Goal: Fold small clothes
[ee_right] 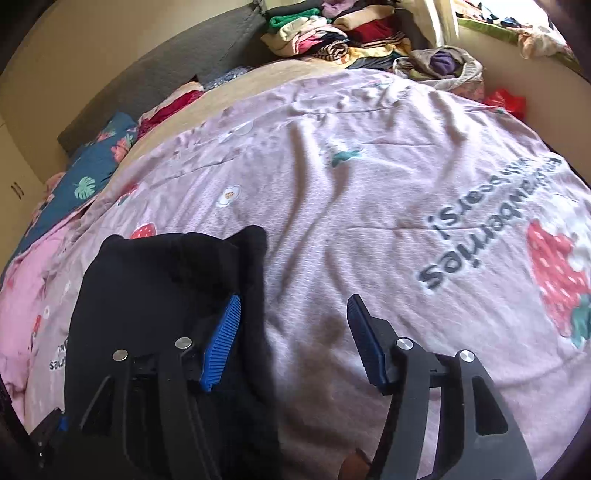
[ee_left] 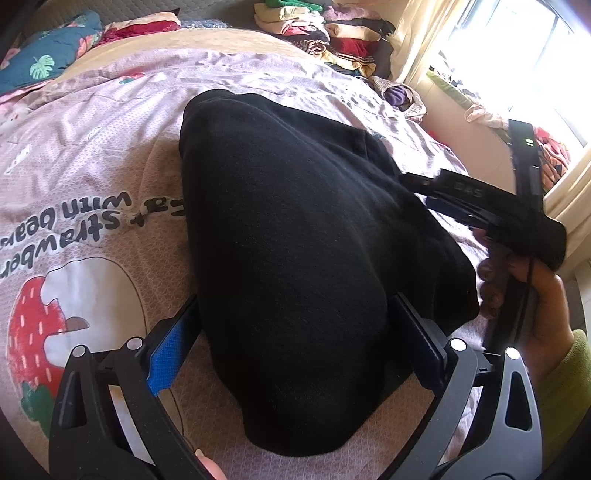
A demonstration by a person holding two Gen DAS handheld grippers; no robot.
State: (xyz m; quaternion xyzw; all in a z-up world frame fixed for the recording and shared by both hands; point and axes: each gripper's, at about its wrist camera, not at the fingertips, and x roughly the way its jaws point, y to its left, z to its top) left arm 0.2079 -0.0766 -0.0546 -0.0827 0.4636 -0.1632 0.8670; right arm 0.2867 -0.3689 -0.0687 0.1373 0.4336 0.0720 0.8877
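A black garment [ee_left: 288, 258] lies folded in a long bundle on the pink strawberry bedspread [ee_left: 92, 155]. My left gripper [ee_left: 293, 343] straddles its near end with the jaws wide apart. The blue pad [ee_left: 168, 354] on the left stands just clear of the cloth, so nothing is gripped. My right gripper [ee_left: 421, 190] reaches in at the garment's right edge, held by a hand [ee_left: 532, 295] in a green sleeve. In the right wrist view the right gripper [ee_right: 293, 336] is open over the bedspread [ee_right: 369, 184]. The black garment [ee_right: 166, 295] lies under its left finger.
A heap of folded clothes [ee_left: 332, 37] [ee_right: 332, 33] is stacked at the far end of the bed. A teal floral pillow [ee_left: 48, 55] lies far left, and a bright window [ee_left: 517, 55] is on the right. A bag with purple cloth [ee_right: 443, 62] sits by the heap.
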